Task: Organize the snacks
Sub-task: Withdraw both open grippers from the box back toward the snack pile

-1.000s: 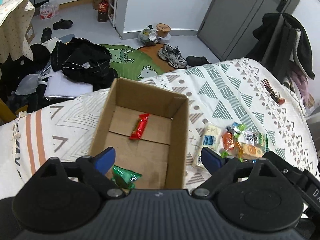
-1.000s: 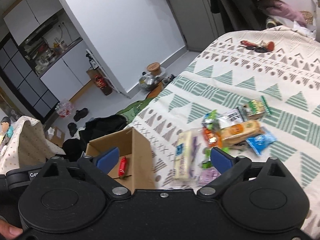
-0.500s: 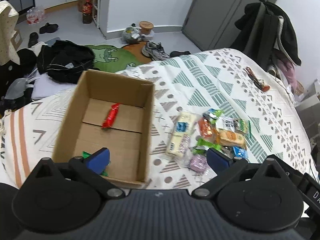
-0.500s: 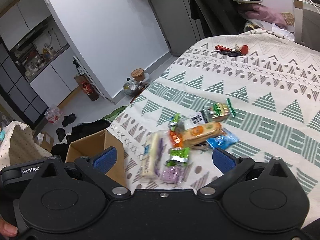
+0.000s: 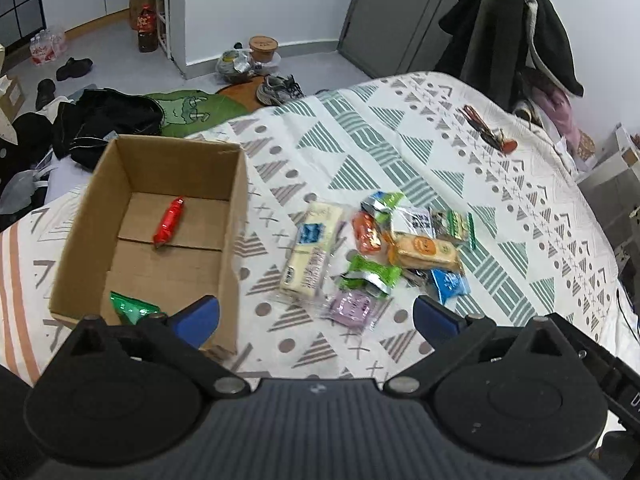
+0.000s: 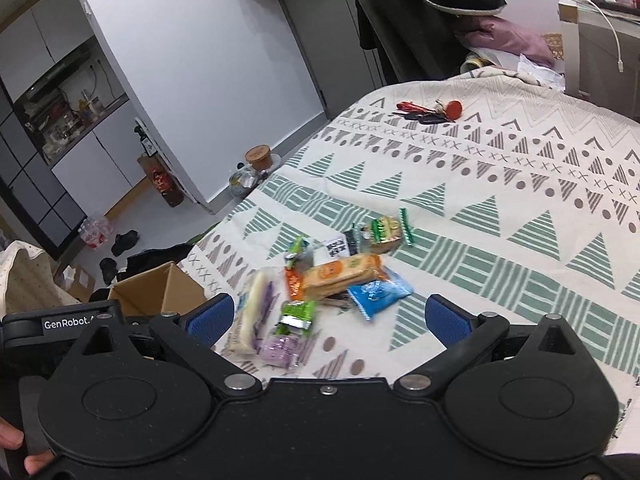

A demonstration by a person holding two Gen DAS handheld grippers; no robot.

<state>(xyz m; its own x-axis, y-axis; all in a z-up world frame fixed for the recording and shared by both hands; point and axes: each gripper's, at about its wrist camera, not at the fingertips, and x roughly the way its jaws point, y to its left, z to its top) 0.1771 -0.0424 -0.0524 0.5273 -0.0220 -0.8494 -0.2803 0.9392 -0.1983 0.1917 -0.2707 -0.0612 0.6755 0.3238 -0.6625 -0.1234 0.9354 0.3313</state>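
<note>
Centrally, snack pile (image 5: 376,252) lies on patterned bedspread (image 5: 500,200), just right of cardboard box (image 5: 236,216): long white pack (image 5: 310,254), orange cracker pack (image 5: 424,250), green packet (image 5: 370,272), purple packet (image 5: 352,308), blue packet (image 5: 450,284), overlapping. Box holds red stick (image 5: 169,221) at far end, green pack (image 5: 134,307) at near corner. Left gripper (image 5: 316,312) spread wide, empty, above bed's near edge. Right gripper (image 6: 328,316) likewise released, hovering over same pile; purple packet between its fingers. Keys (image 6: 430,114) well beyond.
</note>
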